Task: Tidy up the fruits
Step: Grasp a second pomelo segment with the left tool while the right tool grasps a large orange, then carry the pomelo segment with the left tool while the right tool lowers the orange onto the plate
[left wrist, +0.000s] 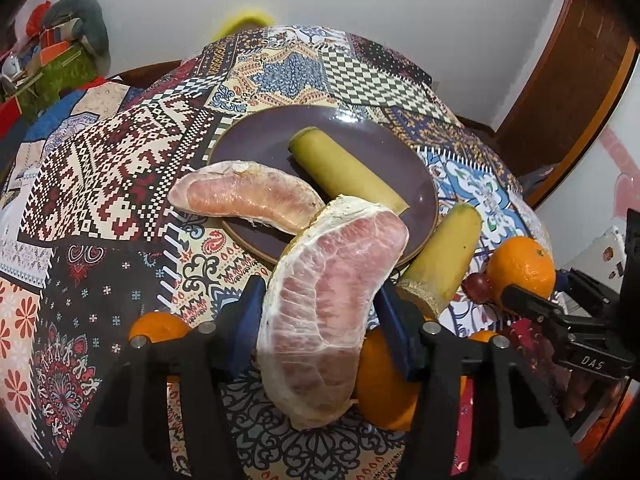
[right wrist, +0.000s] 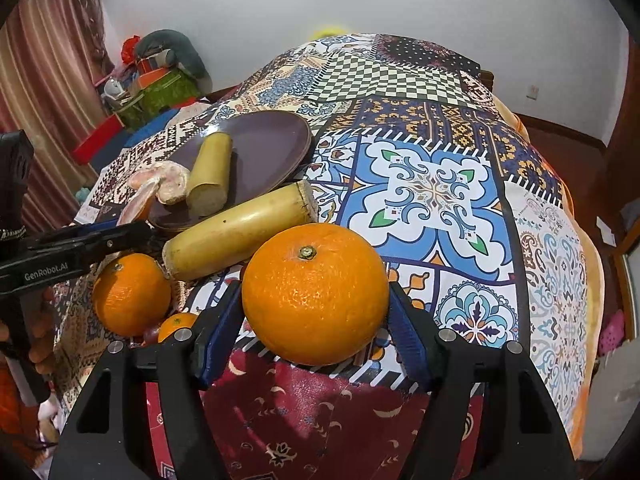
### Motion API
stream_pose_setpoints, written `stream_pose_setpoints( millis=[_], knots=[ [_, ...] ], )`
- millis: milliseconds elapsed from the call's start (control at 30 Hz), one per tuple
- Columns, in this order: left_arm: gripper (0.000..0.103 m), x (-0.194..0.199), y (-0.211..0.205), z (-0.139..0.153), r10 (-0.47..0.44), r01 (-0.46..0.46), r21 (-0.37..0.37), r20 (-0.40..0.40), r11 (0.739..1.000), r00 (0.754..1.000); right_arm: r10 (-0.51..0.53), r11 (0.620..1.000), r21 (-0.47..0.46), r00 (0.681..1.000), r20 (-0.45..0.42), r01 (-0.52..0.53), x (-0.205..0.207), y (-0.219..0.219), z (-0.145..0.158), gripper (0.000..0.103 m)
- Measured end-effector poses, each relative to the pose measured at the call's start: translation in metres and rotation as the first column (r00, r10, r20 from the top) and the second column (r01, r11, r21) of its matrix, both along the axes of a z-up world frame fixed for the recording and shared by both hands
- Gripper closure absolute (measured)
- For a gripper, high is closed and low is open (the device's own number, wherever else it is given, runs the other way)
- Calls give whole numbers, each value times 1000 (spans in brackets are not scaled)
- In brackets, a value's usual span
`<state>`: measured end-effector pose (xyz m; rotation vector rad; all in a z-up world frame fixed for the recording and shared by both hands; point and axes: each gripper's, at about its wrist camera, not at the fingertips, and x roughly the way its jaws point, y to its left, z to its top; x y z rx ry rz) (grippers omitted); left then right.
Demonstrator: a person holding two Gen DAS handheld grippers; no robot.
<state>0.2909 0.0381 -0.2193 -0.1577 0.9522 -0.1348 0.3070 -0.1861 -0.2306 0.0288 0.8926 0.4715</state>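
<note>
Between left gripper [left wrist: 320, 320] pads: pomelo segment [left wrist: 332, 300], clamped, plate [left wrist: 256, 136] at 12 o'clock | right gripper [right wrist: 316, 320]: closed on orange [right wrist: 315, 292], sugarcane piece [right wrist: 236, 232] at 11 o'clock

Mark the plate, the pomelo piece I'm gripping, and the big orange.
plate [left wrist: 256, 148], left wrist view, bare purple surface.
pomelo piece [left wrist: 332, 304], left wrist view, pink flesh.
big orange [right wrist: 316, 292], right wrist view, front peel.

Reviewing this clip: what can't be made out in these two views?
- Left wrist view: most of the orange is hidden behind the pomelo segment in the left claw.
- Right wrist view: a small dark fruit is half hidden by the right claw; type unclear.
- Right wrist view: whether the claw's pads press the big orange.
</note>
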Motion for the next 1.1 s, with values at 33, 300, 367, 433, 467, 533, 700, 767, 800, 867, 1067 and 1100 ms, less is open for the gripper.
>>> stream_pose_setpoints(
  millis=[33, 300, 367, 433, 467, 533, 700, 767, 800, 867, 1067, 1100],
  knots=[
    [49, -1, 1, 3, 2, -2, -6, 9, 1000, 1000, 1, 1000, 1, 1000, 2, -1, -1, 0, 1, 37],
    [52, -6, -1, 29, -1, 1, 0, 82, 1000, 997, 13, 1000, 10, 999, 44, -13, -3, 6, 17, 37],
    [52, -5, -2, 35, -3, 3, -2, 97, 1000, 995, 13, 1000, 16, 998, 59, -14, -1, 8, 23, 37],
    [52, -4, -2, 41, -2, 3, -5, 112, 1000, 994, 13, 1000, 19, 997, 79, -15, 2, 9, 30, 37],
    [52, -2, -1, 43, -1, 2, -6, 118, 1000, 993, 12, 1000, 22, 996, 88, -14, 4, 11, 33, 37],
    [52, 0, -1, 48, 0, 1, -5, 132, 1000, 991, 13, 999, 27, 994, 108, -16, 9, 13, 40, 37],
    [52, 11, 1, 58, 2, -1, -4, 161, 1000, 987, 14, 999, 34, 987, 160, -20, 24, 20, 56, 37],
    [52, 16, 2, 62, 4, -4, 1, 176, 1000, 984, 10, 999, 42, 984, 176, -17, 30, 23, 60, 37],
    [52, 18, 3, 63, 6, -7, 1, 180, 1000, 984, 7, 999, 46, 983, 181, -16, 35, 25, 61, 37],
    [52, 24, 4, 65, 8, -8, 0, 186, 1000, 983, 9, 999, 51, 983, 186, -19, 40, 28, 63, 37],
    [52, 44, 6, 65, 10, -12, 12, 189, 1000, 982, 35, 998, 35, 980, 195, -43, 63, 45, 65, 37],
    [52, 48, 7, 64, 9, -12, 13, 188, 1000, 982, 41, 998, 32, 980, 195, -48, 67, 48, 65, 37]
  ],
)
